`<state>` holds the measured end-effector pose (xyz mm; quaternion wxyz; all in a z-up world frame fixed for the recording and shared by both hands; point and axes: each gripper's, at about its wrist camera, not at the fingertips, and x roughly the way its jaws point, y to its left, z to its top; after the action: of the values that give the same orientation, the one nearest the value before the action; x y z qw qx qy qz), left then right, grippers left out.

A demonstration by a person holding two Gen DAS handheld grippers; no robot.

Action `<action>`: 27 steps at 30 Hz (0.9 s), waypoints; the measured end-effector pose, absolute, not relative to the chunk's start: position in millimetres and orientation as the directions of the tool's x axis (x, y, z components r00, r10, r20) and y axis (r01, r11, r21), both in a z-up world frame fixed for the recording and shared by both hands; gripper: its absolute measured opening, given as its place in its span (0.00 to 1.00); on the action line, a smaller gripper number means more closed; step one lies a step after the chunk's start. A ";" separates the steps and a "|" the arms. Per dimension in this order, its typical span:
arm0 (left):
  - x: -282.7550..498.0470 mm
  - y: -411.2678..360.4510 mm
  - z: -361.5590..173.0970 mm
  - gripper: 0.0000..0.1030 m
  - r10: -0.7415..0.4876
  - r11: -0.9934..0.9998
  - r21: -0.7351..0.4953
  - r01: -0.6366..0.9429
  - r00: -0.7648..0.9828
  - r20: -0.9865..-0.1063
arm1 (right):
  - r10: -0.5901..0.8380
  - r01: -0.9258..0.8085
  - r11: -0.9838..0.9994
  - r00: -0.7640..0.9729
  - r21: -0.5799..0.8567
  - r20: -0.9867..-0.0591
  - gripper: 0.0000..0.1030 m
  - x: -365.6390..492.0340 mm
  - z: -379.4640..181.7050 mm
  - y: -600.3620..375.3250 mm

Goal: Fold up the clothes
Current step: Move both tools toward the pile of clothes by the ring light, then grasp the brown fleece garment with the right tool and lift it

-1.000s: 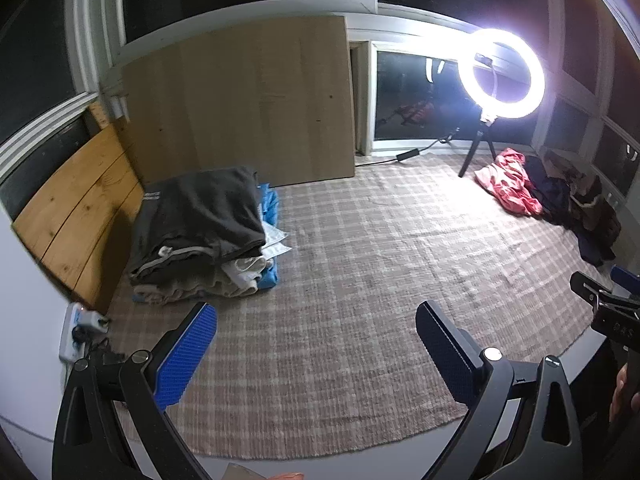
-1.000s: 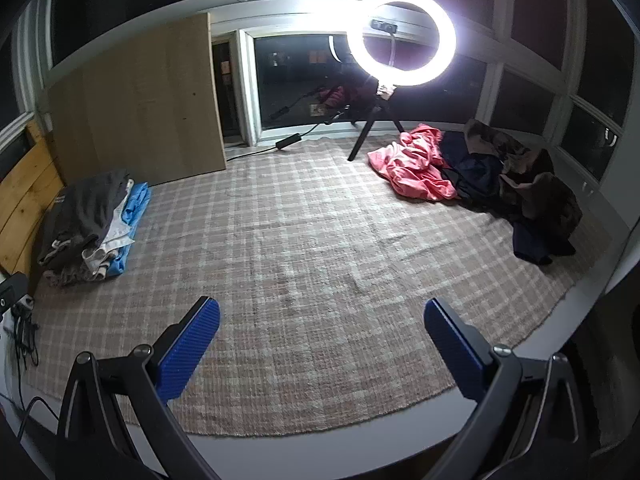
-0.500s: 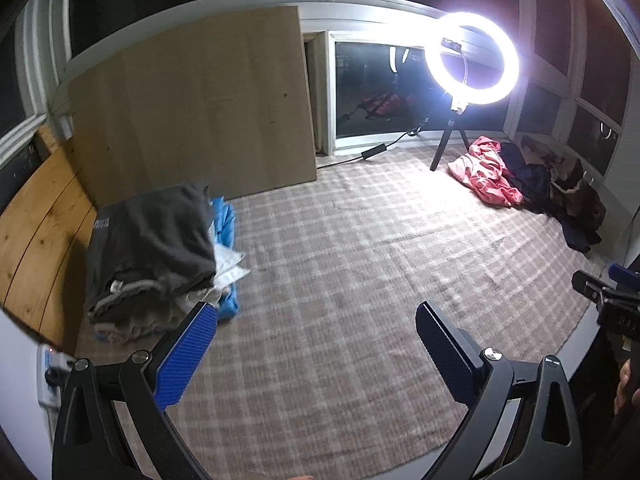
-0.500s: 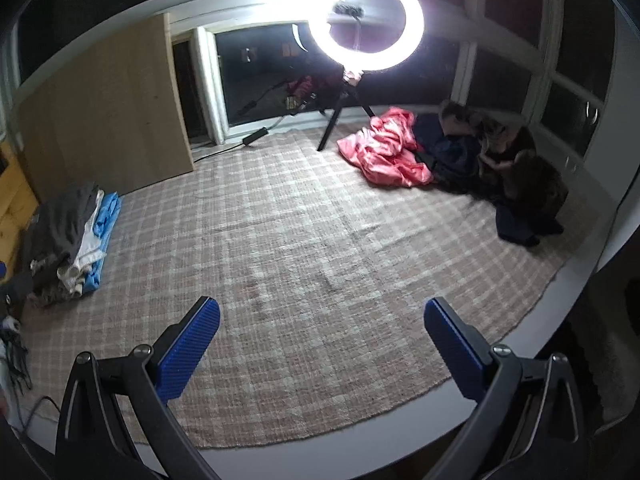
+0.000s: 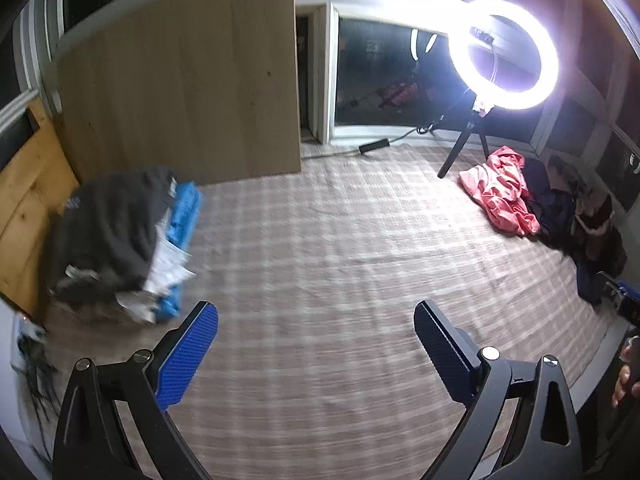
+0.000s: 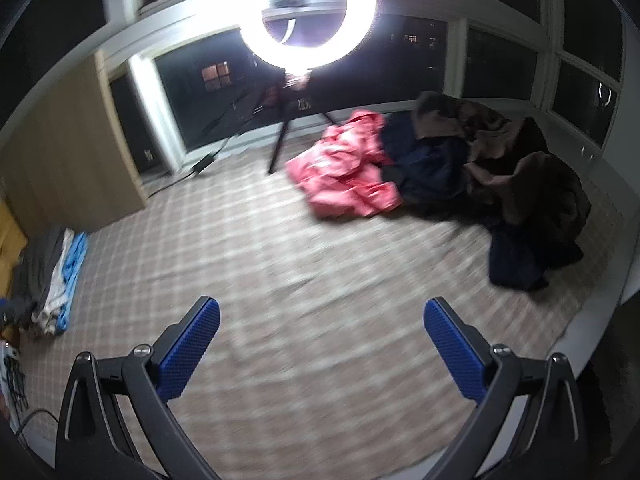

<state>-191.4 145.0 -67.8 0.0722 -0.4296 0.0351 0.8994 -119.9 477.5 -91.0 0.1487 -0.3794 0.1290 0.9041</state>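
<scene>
dark windows ring a checked rug [image 5: 320,264] lit by a ring light [image 5: 503,54] on a tripod at the far side. on the left of the rug sits a folded stack [image 5: 120,240], grey on top, white and blue beneath, against a wooden board [image 5: 180,92]. on the right, near the light, lies an unfolded heap [image 6: 460,168]: a pink garment [image 6: 344,172] nearest the middle, navy and brown pieces behind it.

i hold my left tool [image 5: 316,340] above bare rug, spread wide, gripping nothing. my right tool [image 6: 322,334] is likewise wide apart and empty, aimed toward the heap, well short of it.

i judge the step in hand is fetching the next garment. to do it well, i would go for the pink one, since it lies apart at the heap's edge, pinch a single layer at a hem or shoulder so nothing else drags along, then carry it to the open middle of the rug and spread it flat. both views are blurred, so fine folds are unclear.
</scene>
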 end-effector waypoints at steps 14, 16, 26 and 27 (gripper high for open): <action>-209.2 299.2 -99.4 0.65 0.135 -0.979 -0.027 -0.204 -0.541 -0.830 | 0.425 -0.605 -0.796 -0.581 0.018 -0.694 1.00 -125.4 -110.8 701.5; -213.0 317.9 -102.1 0.56 0.132 -0.976 -0.018 -0.218 -0.524 -0.842 | 0.443 -0.610 -0.792 -0.580 0.004 -0.684 1.00 -128.3 -110.5 713.9; -232.8 383.7 -97.8 0.67 0.218 -0.944 -0.060 -0.324 -0.477 -0.851 | 0.460 -0.597 -0.801 -0.577 -0.036 -0.674 1.00 -173.0 -112.1 786.2; -234.1 388.3 -97.7 0.68 0.220 -0.941 -0.055 -0.334 -0.479 -0.850 | 0.445 -0.590 -0.807 -0.569 -0.034 -0.691 1.00 -183.6 -114.7 796.2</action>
<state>-234.1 388.3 -97.7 0.1616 -0.4842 0.0590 0.8579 -183.6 796.2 -114.7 0.2940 -0.3592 0.1009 0.8800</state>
